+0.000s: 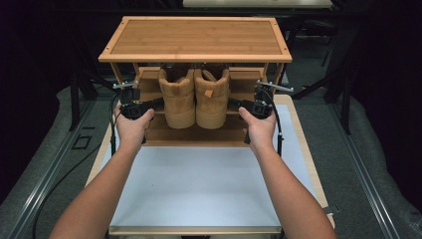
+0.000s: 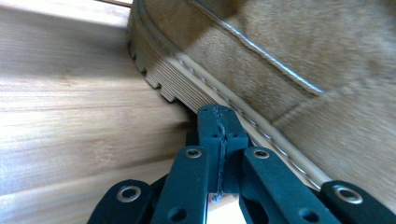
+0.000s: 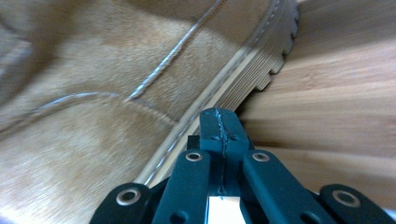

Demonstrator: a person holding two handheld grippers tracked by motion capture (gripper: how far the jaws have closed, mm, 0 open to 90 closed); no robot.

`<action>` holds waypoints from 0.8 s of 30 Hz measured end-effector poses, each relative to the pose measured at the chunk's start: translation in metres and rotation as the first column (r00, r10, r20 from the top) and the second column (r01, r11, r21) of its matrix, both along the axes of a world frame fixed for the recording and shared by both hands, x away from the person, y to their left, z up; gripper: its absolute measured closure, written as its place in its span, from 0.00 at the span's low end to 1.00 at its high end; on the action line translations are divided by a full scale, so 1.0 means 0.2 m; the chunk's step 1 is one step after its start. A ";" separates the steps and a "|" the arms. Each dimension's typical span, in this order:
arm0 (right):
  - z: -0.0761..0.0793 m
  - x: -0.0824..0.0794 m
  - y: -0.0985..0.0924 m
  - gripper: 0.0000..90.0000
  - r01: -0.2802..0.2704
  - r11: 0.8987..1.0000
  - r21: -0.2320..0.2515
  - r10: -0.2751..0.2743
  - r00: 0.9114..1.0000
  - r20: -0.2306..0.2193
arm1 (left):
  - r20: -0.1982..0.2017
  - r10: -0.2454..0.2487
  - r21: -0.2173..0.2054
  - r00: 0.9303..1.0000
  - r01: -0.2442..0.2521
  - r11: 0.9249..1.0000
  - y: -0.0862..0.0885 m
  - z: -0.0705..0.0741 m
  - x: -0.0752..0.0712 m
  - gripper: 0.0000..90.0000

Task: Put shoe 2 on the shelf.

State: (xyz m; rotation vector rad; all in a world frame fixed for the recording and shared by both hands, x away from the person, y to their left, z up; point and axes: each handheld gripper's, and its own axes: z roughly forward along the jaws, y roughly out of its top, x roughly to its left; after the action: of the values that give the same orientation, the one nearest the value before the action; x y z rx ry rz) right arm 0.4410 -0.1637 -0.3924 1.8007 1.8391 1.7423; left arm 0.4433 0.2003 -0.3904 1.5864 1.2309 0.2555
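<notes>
High view: a pair of tan boots stands heels-out on the lower shelf of a bamboo rack. Left tool and right tool flank the pair, each with jaws closed and empty, tips against an outer sole edge, probably so the closed tips can squeeze both boots together and shift them as one.

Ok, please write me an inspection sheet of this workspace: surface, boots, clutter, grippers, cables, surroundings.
Surface: white table top with a wooden edge, bare in front.
Job's things: two tan boots side by side on the lower board of a bamboo shoe rack.
Clutter: nothing seen.
Grippers: left gripper and right gripper, both shut, tips at the boots' outer soles.
Cables: black cables trail from both grippers.
Surroundings: dark room, grey floor.
</notes>
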 end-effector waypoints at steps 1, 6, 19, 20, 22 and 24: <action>0.01 -0.01 0.00 1.00 -0.016 1.000 0.019 0.015 1.000 0.006 | -0.003 -0.007 0.000 1.000 0.007 1.000 0.01 0.01 -0.01 1.00; 0.03 -0.11 -0.03 1.00 -0.061 0.995 -0.078 0.061 0.998 -0.001 | 0.000 -0.055 0.008 0.998 0.055 0.998 0.03 0.02 -0.13 1.00; -0.06 -0.23 0.02 1.00 -0.145 0.989 -0.039 0.145 0.989 -0.019 | 0.032 -0.096 0.066 0.995 0.093 0.993 -0.01 -0.04 -0.29 1.00; -0.06 -0.24 0.02 1.00 -0.136 0.990 -0.041 0.137 0.991 -0.002 | 0.030 -0.092 0.062 0.995 0.090 0.994 -0.02 -0.04 -0.29 1.00; -0.05 -0.24 0.02 1.00 -0.123 0.991 -0.051 0.122 0.992 -0.021 | 0.028 -0.093 0.055 0.995 0.091 0.994 -0.01 -0.04 -0.28 1.00; -0.06 -0.23 0.02 1.00 -0.125 0.992 -0.014 0.124 0.992 -0.032 | 0.021 -0.081 0.030 0.996 0.081 0.996 -0.01 -0.03 -0.28 1.00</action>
State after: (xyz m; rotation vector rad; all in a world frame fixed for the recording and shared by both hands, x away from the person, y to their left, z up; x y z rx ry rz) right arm 0.3946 -0.1598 -0.4041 1.7529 2.0130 1.7420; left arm 0.3881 0.1989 -0.3966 1.6508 1.1476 0.2397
